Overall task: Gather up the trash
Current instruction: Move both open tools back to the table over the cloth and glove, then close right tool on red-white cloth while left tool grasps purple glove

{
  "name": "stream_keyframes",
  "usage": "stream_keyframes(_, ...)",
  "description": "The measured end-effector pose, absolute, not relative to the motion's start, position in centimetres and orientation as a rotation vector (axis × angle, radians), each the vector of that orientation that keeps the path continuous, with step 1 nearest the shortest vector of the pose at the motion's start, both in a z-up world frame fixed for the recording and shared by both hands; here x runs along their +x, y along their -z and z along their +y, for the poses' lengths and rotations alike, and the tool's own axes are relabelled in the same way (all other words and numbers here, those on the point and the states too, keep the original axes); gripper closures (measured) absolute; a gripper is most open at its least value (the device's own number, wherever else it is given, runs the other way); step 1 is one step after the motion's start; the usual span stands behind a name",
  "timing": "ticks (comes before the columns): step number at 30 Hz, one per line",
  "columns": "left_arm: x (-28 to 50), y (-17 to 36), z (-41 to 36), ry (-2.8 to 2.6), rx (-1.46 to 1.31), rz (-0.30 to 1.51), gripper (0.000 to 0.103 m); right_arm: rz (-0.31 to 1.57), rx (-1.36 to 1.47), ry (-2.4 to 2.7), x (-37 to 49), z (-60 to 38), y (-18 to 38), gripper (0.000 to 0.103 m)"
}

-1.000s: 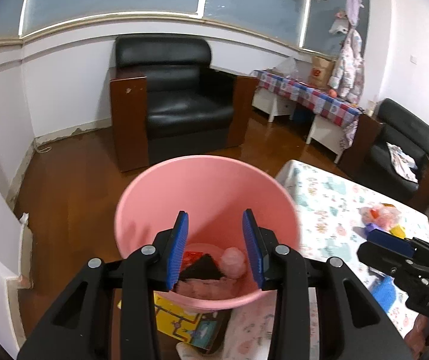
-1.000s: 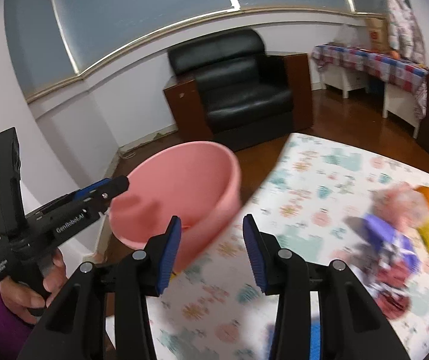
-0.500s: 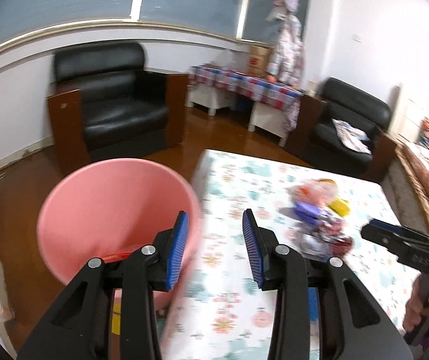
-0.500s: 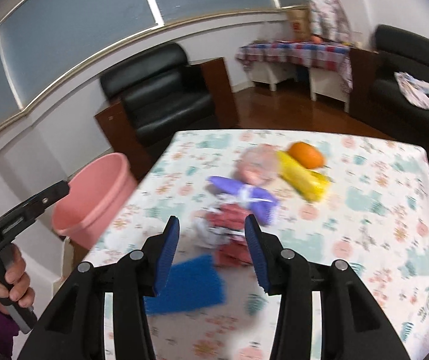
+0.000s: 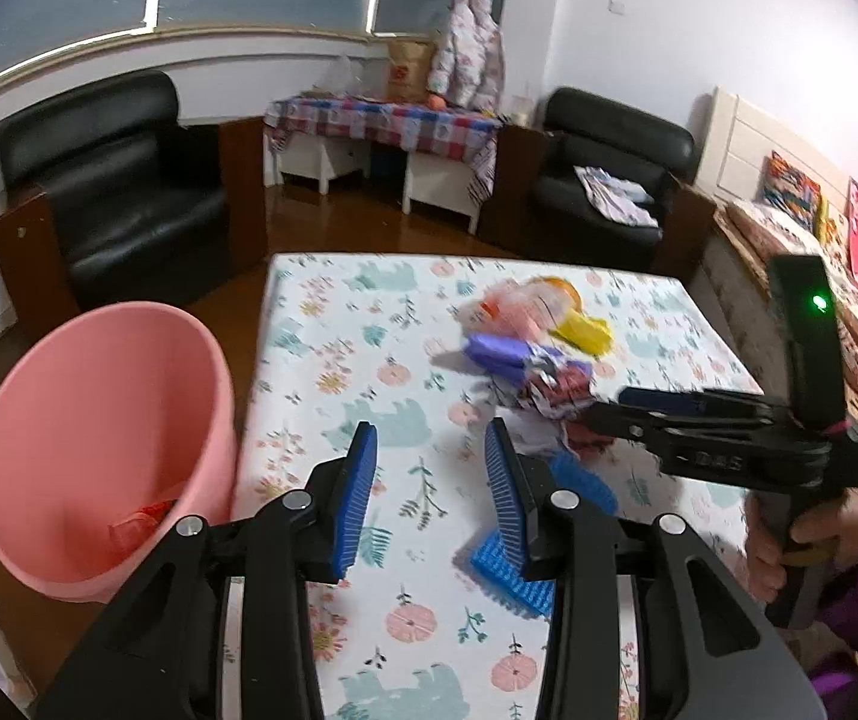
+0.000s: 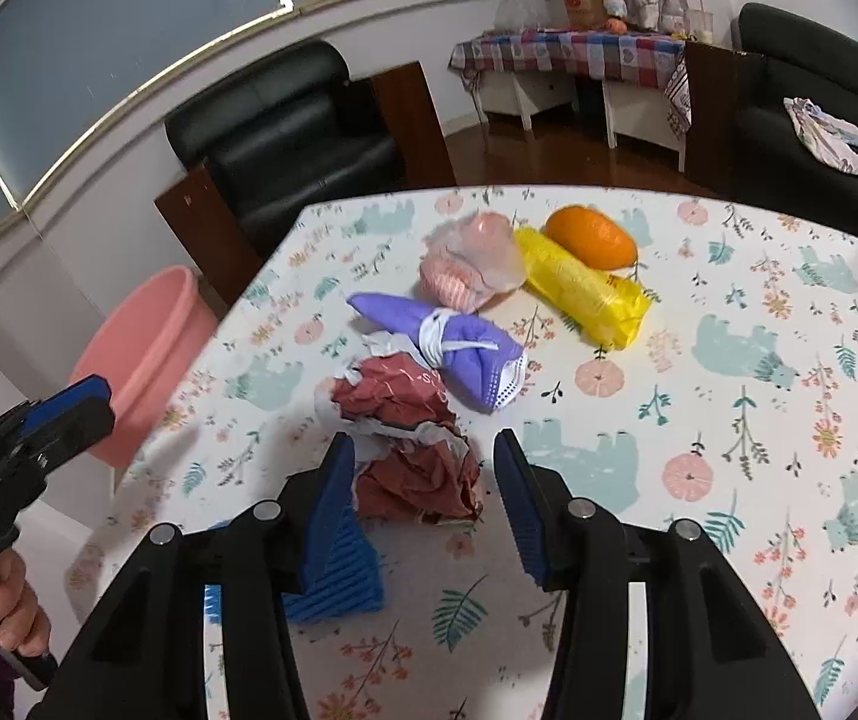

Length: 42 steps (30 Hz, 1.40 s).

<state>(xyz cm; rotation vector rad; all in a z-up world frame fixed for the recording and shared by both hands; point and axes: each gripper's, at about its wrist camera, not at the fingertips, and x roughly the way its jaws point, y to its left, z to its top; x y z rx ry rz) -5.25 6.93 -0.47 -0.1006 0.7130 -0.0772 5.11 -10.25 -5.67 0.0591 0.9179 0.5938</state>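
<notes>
A crumpled red paper wad (image 6: 411, 450) lies on the floral tablecloth (image 6: 729, 420), just ahead of my open right gripper (image 6: 423, 504). Behind it lie a purple tied bag (image 6: 459, 348), a pink net bag (image 6: 471, 267), a yellow bag (image 6: 585, 294) and an orange (image 6: 591, 237). A blue ridged piece (image 6: 339, 576) lies by the left finger. The pink bucket (image 5: 99, 438) stands off the table's left edge with some trash inside. My left gripper (image 5: 429, 492) is open and empty over the table near the bucket. The right gripper (image 5: 723, 444) shows in the left wrist view, over the trash pile (image 5: 537, 354).
A black armchair (image 5: 117, 192) stands beyond the bucket. A second black armchair (image 5: 609, 180) and a checkered-cloth side table (image 5: 387, 126) stand at the back. The floor is brown wood. A bed with patterned cloth (image 5: 819, 222) is at the right.
Both grippers have swung right from the bucket to the table. The right gripper has come close to the red paper wad. The left gripper has left the bucket's mouth.
</notes>
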Motion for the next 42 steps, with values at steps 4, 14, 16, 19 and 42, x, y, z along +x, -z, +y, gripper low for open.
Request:
stream_keyframes(4, -4.9, 1.2, 6.4, 0.106, -0.092, 0.743, 0.065, 0.949, 0.04, -0.576, 5.7, -9.5, 6.8, 0.057)
stream_keyframes(14, -2.7, 1.1, 5.7, 0.144, -0.075, 0.75, 0.065, 0.911, 0.082, -0.512, 3.9, -12.3, 6.6, 0.081)
stream_keyframes(16, -1.9, 1.0, 5.3, 0.157, -0.07, 0.748, 0.065, 0.889, 0.114, -0.474, 3.4, -13.6, 6.1, 0.081)
stream_keyframes(19, -0.6, 1.0, 4.5, 0.172, -0.066, 0.748, 0.065, 0.863, 0.147, -0.422, 2.8, -15.2, 5.5, 0.081)
stream_keyframes(42, 9.5, 4.8, 4.6, 0.091, -0.343, 0.904, 0.065, 0.9, 0.233, -0.367, 2.0, -17.5, 6.9, 0.081)
